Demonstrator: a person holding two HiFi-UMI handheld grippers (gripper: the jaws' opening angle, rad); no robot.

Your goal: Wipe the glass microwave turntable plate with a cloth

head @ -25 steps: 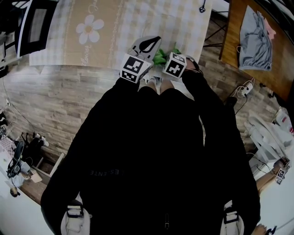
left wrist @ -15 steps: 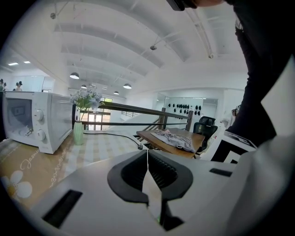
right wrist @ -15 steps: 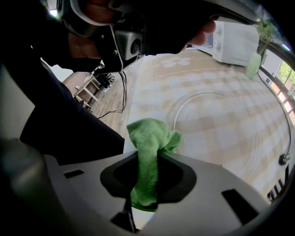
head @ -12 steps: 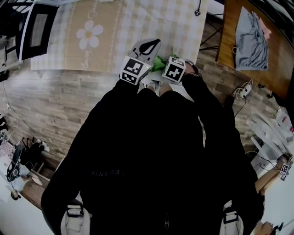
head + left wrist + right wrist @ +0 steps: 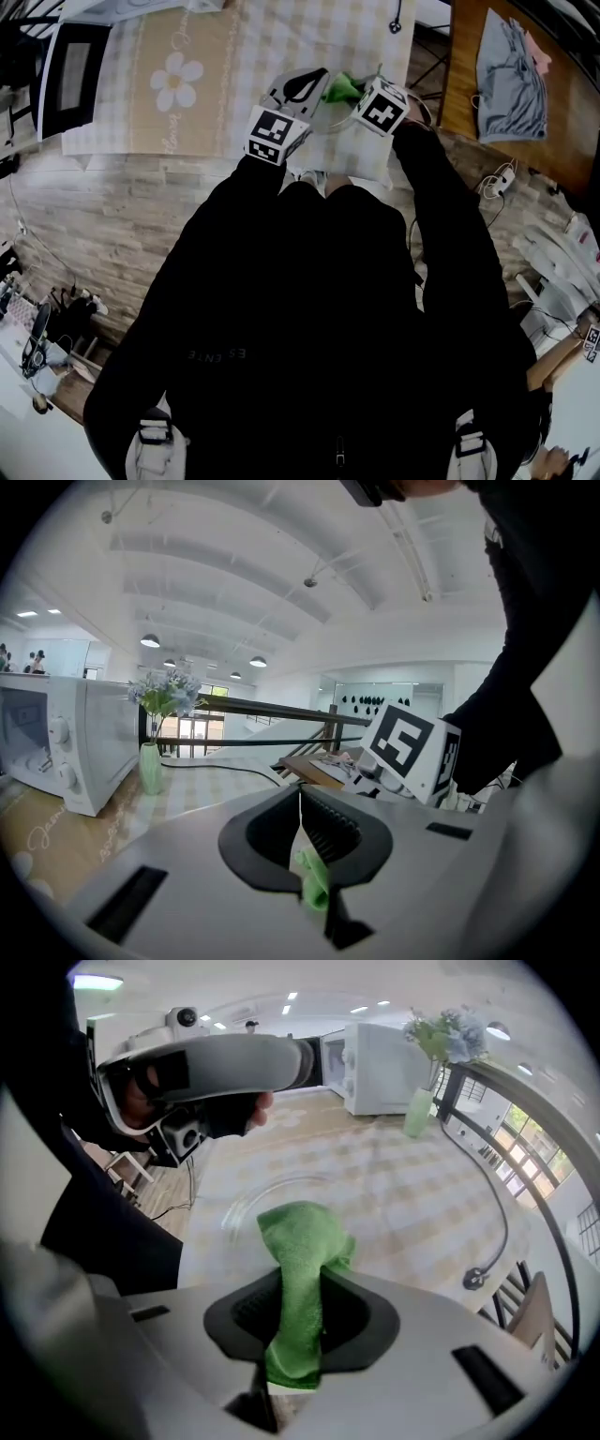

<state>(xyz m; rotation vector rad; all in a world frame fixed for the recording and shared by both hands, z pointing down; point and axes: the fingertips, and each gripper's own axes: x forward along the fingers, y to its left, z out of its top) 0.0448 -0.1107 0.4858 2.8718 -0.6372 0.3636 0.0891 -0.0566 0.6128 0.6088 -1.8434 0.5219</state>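
where fingers meet, right gripper pinches green cloth.

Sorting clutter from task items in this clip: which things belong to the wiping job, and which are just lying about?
Job: plate, cloth, left gripper, right gripper.
Lying about: microwave, vase, cable, garment.

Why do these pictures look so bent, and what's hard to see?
Left gripper view: wide lens bows the ceiling beams, corners go black. Right gripper view: same bending; the clear plate barely shows behind the sharp green cloth. Head view: mostly dark clothing.
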